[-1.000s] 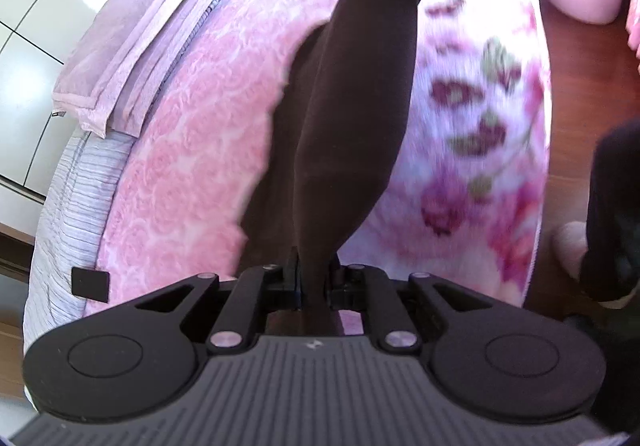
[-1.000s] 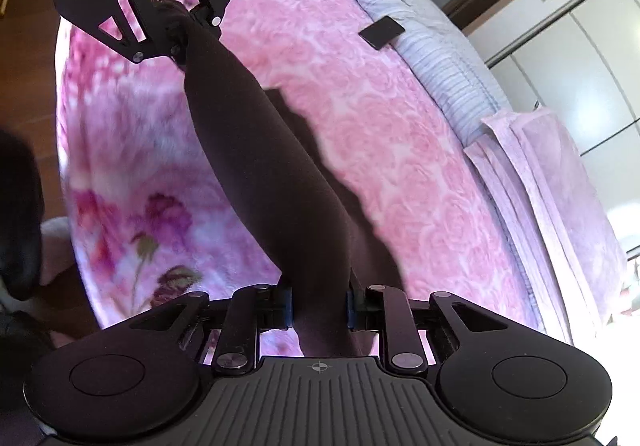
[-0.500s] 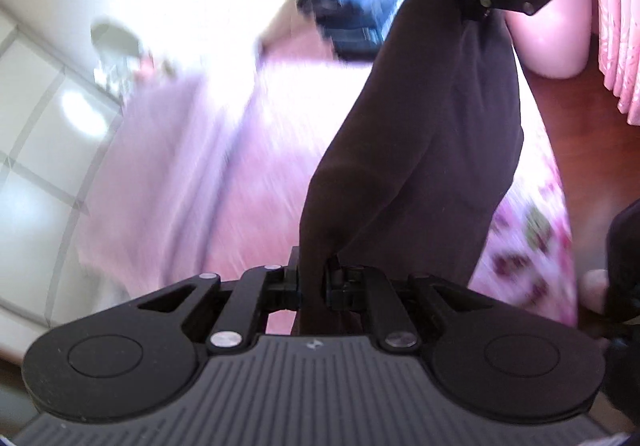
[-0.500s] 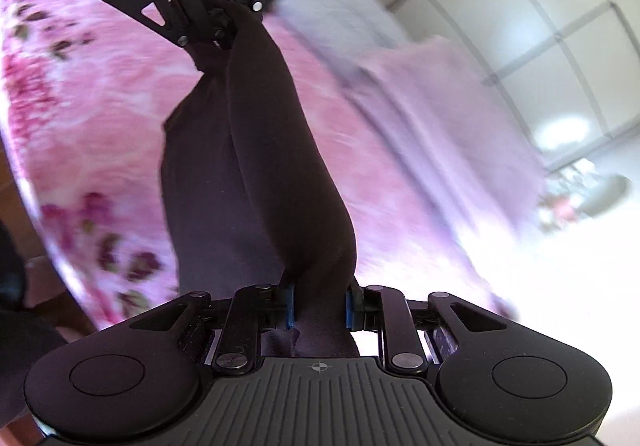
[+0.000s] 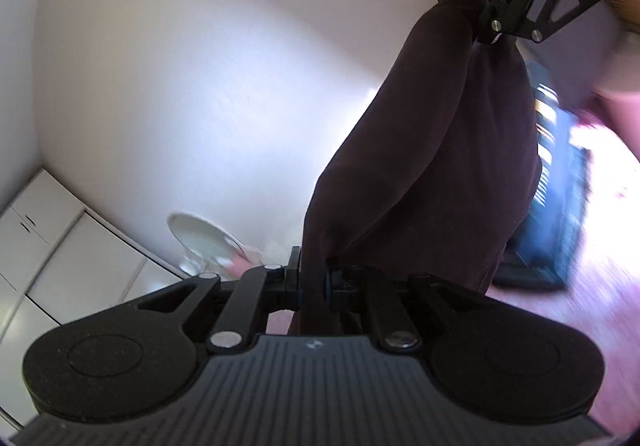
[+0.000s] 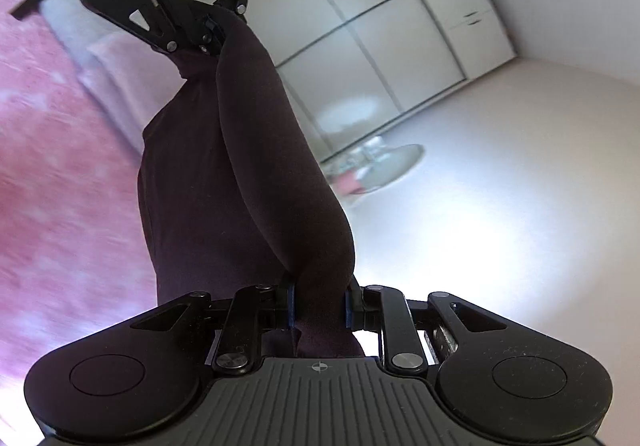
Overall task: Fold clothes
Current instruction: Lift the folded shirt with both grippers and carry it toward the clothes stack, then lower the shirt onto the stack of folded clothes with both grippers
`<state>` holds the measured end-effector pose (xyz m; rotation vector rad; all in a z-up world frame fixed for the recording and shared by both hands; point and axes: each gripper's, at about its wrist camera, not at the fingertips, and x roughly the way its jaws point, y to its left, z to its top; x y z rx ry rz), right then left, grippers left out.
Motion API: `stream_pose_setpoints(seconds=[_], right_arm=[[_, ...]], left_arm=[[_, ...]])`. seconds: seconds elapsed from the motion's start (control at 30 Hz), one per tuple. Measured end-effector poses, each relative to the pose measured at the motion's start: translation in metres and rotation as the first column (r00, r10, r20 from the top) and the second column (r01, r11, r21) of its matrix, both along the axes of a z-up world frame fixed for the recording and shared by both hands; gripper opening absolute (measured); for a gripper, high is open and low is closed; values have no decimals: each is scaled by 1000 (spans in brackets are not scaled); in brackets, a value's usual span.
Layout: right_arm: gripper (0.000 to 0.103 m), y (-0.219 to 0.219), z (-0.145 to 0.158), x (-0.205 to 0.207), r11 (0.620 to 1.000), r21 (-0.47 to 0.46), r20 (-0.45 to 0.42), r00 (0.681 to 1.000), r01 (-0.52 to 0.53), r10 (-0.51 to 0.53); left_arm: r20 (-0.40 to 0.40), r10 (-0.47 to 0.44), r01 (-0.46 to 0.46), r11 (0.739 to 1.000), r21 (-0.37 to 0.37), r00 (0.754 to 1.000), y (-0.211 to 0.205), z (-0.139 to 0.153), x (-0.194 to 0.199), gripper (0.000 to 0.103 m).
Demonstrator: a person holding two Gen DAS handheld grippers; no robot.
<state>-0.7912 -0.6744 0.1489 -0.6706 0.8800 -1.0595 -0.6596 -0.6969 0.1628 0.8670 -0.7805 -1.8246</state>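
**Dark cloth held up between two grippers**

A dark brown piece of clothing [image 5: 432,173] hangs in the air. It stretches from one hand-held gripper to the other, and it sags in soft folds between them. It does not touch the bed.

The left hand-held gripper [image 5: 314,282] is pinched tight on one end of the cloth. The cloth is bunched between its two fingers [image 5: 294,278]. The right hand-held gripper [image 6: 318,306] is pinched tight on the other end. Each gripper shows at the top of the other one's view, with the cloth running up to it.

Below and to the side is a bed with a pink blanket [image 6: 60,185], blurry in the picture. A folded light pink cloth [image 6: 120,77] lies on it near a grey striped sheet [image 6: 68,21]. Behind are white wardrobe doors [image 6: 380,25] and a white ceiling [image 5: 200,65] with a round lamp [image 5: 204,234].
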Motion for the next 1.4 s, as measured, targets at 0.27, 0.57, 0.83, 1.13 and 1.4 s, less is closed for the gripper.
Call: stream_pose_setpoints(seconds=[0.27,0.57,0.83,1.13,1.4], right_arm=[[20,-156,28,-140,999,-36,-52,999,4,-6],[20,-173,-102,-196,986,163,-107,994,-18,36],[20,-155,-146,-196,959,285,-86,996,8,18],[20,-123,-129,-201,964,265,-42,999,24,-14],[19,-114,-148,-195,954,294,-49,998,52,-39]], left_arm=[[-4,31,-32,999,-23,999,-143,7,-162,8],[173,-61,16,968,252,983,-158,-169,-218,9],[145,-43,-1,956,293,989,-141,-208,-214,7],[141,-41,2,964,267,989,-133,-194,-211,7],[136,-24,-18,955,296,990,-126,-209,-211,7]])
